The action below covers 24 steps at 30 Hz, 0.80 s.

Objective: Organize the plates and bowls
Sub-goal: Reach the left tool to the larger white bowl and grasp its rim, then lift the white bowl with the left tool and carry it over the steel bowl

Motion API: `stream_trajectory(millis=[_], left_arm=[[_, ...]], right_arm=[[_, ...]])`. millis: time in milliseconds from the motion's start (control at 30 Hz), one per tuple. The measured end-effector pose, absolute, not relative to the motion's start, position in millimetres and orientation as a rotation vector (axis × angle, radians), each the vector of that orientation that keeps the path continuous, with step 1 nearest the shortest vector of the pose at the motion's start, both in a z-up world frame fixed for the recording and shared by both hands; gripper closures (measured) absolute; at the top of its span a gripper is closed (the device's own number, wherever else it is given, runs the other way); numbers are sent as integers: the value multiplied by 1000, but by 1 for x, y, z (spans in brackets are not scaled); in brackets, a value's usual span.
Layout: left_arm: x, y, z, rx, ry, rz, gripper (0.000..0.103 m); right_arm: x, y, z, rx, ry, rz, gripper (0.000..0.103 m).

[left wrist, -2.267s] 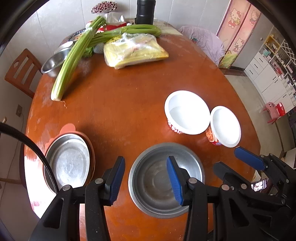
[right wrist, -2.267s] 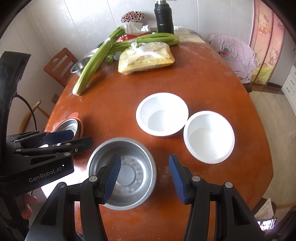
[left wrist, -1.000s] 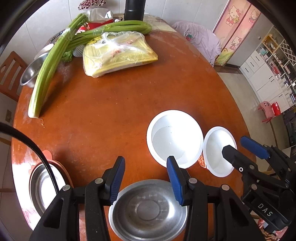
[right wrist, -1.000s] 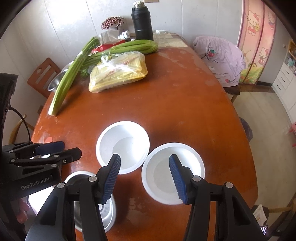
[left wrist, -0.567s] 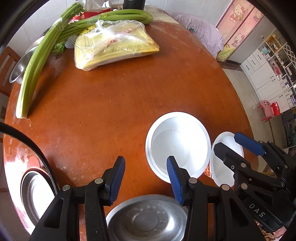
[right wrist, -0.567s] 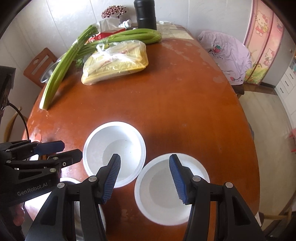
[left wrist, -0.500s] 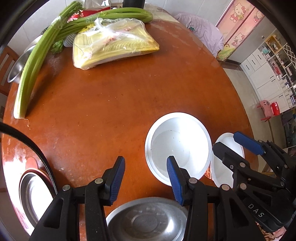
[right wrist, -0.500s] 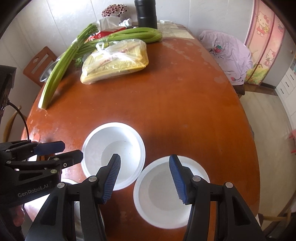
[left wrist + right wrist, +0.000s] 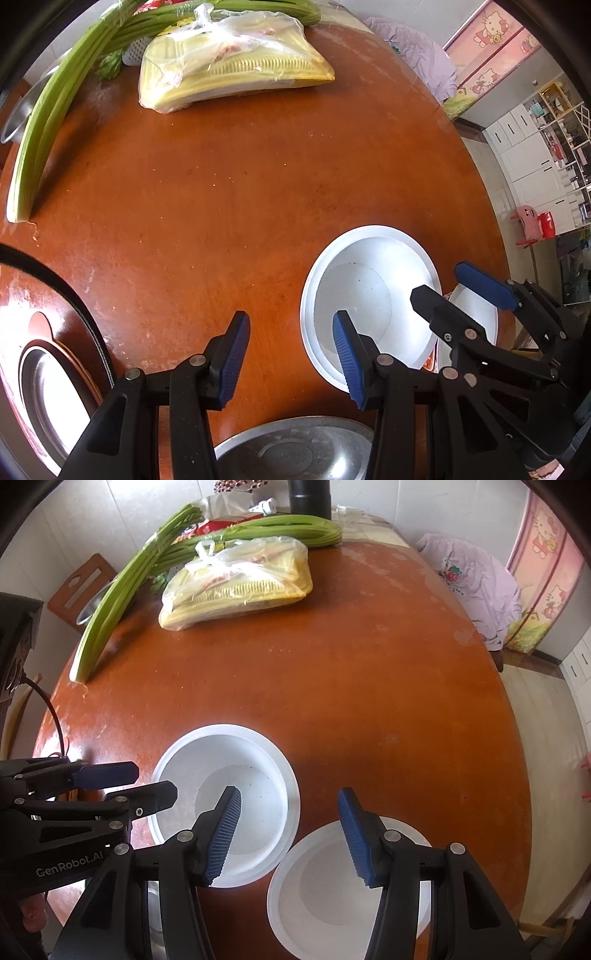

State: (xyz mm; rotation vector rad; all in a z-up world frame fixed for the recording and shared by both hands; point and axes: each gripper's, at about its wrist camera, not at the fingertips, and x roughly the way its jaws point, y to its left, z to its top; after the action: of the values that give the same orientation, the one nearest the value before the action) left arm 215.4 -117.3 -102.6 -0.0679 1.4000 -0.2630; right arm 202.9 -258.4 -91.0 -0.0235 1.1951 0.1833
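Two white bowls stand side by side on the brown round table. My left gripper is open: its right finger hangs over the inside of the larger white bowl, its left finger over bare table. The smaller white bowl lies at the near right. My right gripper is open too, with one finger above each white bowl. A steel bowl sits under the left gripper at the bottom edge. A steel plate rests on an orange plate at the far left.
Long celery stalks and a plastic bag of yellow food fill the far left of the table. A black flask stands at the back. A chair with a purple garment is at the right, a wooden chair at the left.
Both grippers have moved forward and down toward the two white bowls. The steel bowl has slid to the bottom edge of both views. The jaws have kept the same width.
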Motion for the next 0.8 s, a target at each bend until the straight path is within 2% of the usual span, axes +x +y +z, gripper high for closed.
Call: stream_trajectory(millis=[133, 300, 367, 800], left_arm=[[217, -120, -108, -77, 1411, -272, 64], [220, -122, -113, -114, 1431, -307, 83], [220, -123, -113, -113, 1426, -314, 86], [214, -111, -90, -122, 1365, -307, 87]], right_arm=[[205, -255, -96, -25, 1205, 199, 51], [205, -249, -99, -16, 1219, 229, 57], [205, -245, -99, -21, 1220, 236, 59], [202, -239, -84, -14, 1190, 244, 61]])
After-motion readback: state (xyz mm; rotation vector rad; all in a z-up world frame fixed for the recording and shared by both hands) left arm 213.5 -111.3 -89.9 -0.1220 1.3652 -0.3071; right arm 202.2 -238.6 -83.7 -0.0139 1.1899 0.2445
